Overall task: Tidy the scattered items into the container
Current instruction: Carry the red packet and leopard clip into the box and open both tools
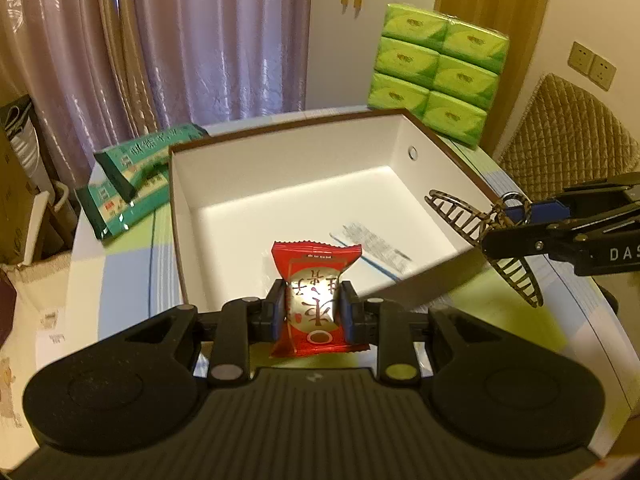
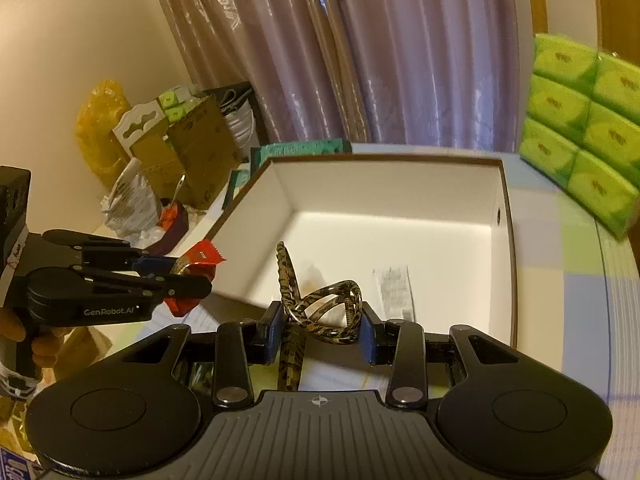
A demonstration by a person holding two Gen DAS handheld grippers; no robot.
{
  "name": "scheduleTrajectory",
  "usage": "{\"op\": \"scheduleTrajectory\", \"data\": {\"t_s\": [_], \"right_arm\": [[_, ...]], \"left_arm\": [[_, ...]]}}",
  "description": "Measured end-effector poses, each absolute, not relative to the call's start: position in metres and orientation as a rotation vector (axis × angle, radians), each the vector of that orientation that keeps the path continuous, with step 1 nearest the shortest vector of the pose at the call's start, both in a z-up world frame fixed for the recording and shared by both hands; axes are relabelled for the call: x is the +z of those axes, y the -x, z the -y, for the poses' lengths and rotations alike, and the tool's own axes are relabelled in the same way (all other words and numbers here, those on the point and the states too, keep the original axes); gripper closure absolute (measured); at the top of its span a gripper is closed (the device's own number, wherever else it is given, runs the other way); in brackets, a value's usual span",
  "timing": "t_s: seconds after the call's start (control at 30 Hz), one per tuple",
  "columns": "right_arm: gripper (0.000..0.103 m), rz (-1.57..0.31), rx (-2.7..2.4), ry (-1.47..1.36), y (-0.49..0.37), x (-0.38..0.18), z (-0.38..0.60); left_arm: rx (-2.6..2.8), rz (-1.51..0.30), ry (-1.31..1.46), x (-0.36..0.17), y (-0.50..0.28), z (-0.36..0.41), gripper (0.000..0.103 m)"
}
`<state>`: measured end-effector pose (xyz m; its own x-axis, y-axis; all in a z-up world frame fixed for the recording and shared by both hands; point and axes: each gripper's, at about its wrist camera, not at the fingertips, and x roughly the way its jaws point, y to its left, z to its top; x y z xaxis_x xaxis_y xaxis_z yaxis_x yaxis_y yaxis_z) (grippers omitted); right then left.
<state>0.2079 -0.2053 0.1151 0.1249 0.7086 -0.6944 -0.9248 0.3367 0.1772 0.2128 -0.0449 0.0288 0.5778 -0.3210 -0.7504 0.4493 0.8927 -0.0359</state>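
My left gripper (image 1: 313, 312) is shut on a red snack packet (image 1: 316, 280), held just before the near wall of the white box (image 1: 280, 176) with its brown rim. The same gripper (image 2: 188, 276) and packet (image 2: 202, 258) show at the left of the right wrist view. My right gripper (image 2: 322, 330) is shut on a tortoiseshell hair claw (image 2: 320, 308), over the box's (image 2: 400, 188) near edge. In the left wrist view that gripper (image 1: 516, 220) holds the hair claw (image 1: 464, 216) at the box's right wall. A small clear sachet (image 1: 372, 246) lies on the box floor.
Green boxes (image 1: 128, 184) lie left of the white box. A stack of green tissue packs (image 1: 436, 76) stands behind it on the right. Curtains hang behind the table (image 1: 124, 276). Bags and cartons (image 2: 176, 152) clutter the far left. A quilted chair back (image 1: 568, 128) is at the right.
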Motion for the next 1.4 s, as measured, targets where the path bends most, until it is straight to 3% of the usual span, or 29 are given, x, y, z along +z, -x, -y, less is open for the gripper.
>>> {"op": "scheduleTrajectory", "data": {"t_s": [0.63, 1.4], "right_arm": [[0.067, -0.824, 1.18, 0.4, -0.265, 0.094, 0.123], [0.067, -0.999, 1.094, 0.514, -0.305, 0.026, 0.062]], "left_arm": [[-0.41, -0.878, -0.204, 0.015, -0.305, 0.059, 0.08], [-0.336, -1.069, -0.257, -0.055, -0.385, 0.075, 0.08]]}}
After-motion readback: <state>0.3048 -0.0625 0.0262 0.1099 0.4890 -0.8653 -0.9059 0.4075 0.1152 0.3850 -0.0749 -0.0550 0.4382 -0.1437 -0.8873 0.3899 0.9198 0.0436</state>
